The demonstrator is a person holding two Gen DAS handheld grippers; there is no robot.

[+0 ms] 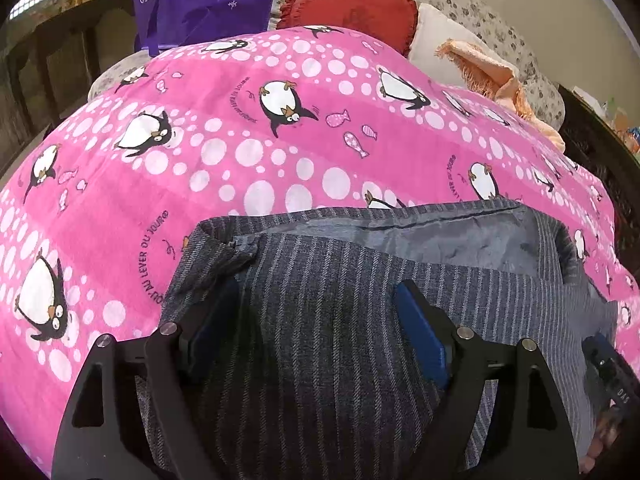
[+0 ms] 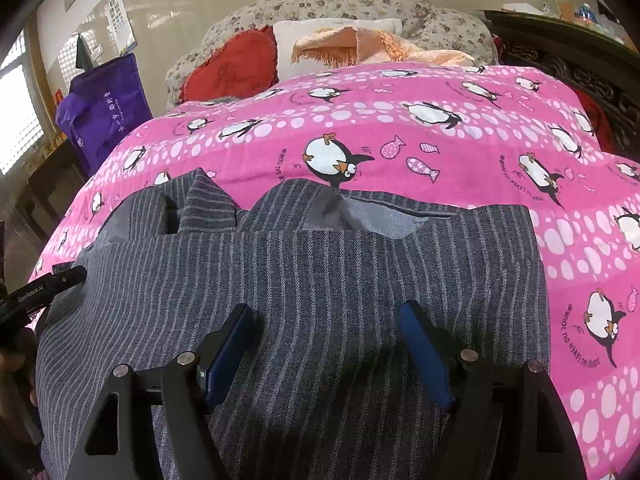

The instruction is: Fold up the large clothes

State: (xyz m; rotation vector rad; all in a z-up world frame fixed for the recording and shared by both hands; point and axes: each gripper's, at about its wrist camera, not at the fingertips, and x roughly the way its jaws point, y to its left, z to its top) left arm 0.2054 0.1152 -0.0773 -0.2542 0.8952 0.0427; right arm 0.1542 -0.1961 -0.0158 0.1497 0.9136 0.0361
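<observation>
Left gripper (image 1: pixel 320 336) hovers over the striped jacket (image 1: pixel 340 300), jaws released. The jacket lies on the pink bedspread (image 1: pixel 240 140), lining showing at twelve o'clock. Right gripper (image 2: pixel 326 344), jaws likewise released. Likely mid-fold; next, pinch an edge and carry it across.

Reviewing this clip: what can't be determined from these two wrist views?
- Striped grey garment: near edge cut off by the frame bottom and hidden behind the right gripper; its type and fold state are unclear.
- Left gripper: whether its open fingers touch the cloth can't be told.
- Shelf items: too small, distorted at the fisheye rim.
</observation>
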